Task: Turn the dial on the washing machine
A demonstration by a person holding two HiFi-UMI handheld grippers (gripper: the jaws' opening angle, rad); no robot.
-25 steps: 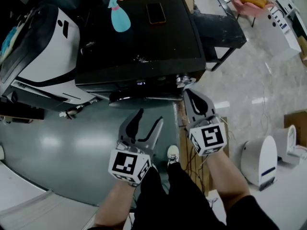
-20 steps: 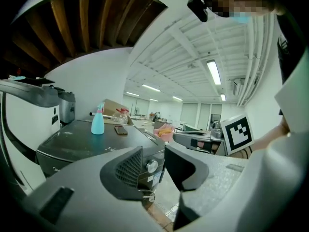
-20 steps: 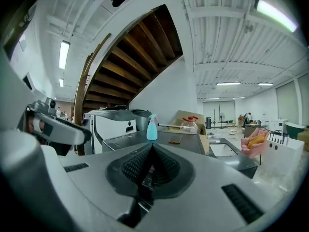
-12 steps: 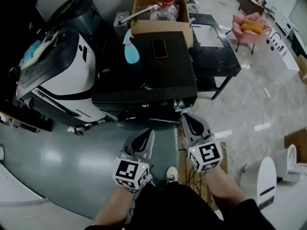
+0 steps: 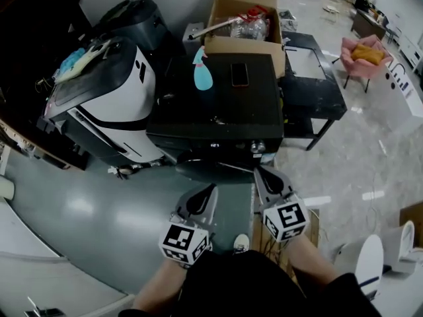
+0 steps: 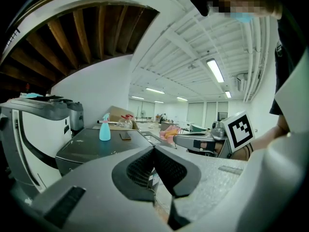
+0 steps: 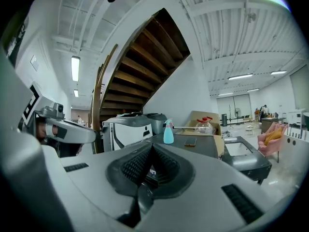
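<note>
Since a second earlier, the left gripper, then spread wide, had been closed. Both grippers had been drawn back from the front of the washing machine, which was now seen whole and farther off. The right gripper, earlier held right against the dial, was now seen just in front of that corner of the washing machine and clear of it.

Each gripper's jaws were pressed together with nothing between them, as was shown in both gripper views. The dial was found on the front panel of the washing machine, at its right end, untouched by either gripper. On top of the washing machine a spray bottle and a phone had been left, and a cardboard box was set behind it.

The dial's setting could not be read. The step in hand was judged to be a withdrawal from the washing machine, with the turn either finished or broken off. If more turning were wanted, the right gripper would need to be opened, carried back to the washing machine's right front corner, closed around the dial and rolled about its axis.
</note>
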